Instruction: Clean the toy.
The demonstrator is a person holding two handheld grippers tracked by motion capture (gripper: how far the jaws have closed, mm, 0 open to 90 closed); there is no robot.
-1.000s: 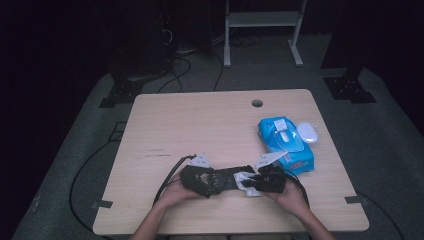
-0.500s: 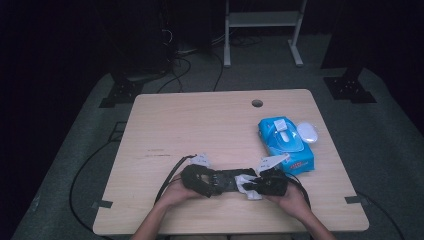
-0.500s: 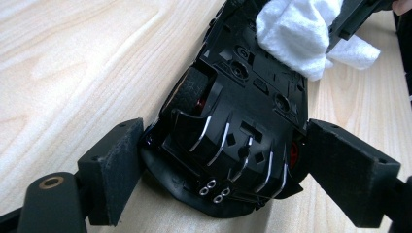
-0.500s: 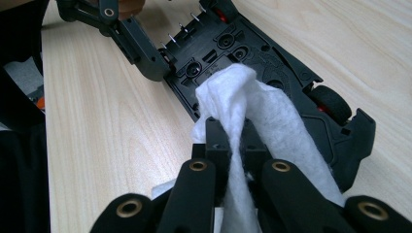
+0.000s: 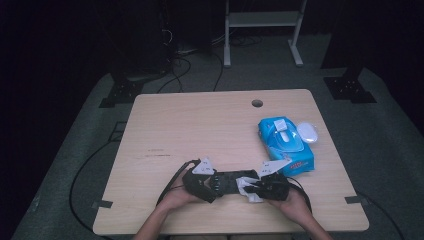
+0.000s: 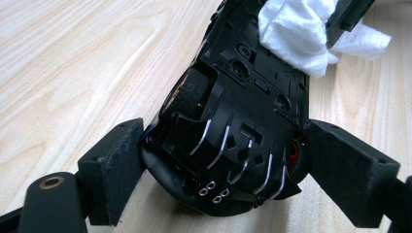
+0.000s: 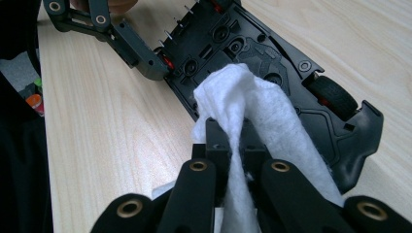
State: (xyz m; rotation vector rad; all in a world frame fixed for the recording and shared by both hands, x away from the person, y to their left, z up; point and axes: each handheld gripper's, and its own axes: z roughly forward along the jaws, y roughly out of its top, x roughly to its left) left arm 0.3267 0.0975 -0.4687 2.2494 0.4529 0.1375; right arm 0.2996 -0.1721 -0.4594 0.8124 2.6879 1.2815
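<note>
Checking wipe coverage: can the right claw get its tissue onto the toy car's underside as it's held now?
Probably yes. The left claw clamps the toy car belly-up, and the tissue in the right claw already rests on the exposed chassis, nothing between.

You've got the black toy car (image 6: 233, 121) flipped underside-up near the table's front edge, white wipe (image 7: 252, 111) bunched against its chassis.

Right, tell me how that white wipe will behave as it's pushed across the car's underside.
The white wipe bunches in the right gripper, so it's likely floppy and light. It'll probably drag and snag on the toy car underside's ribs rather than slide.
</note>
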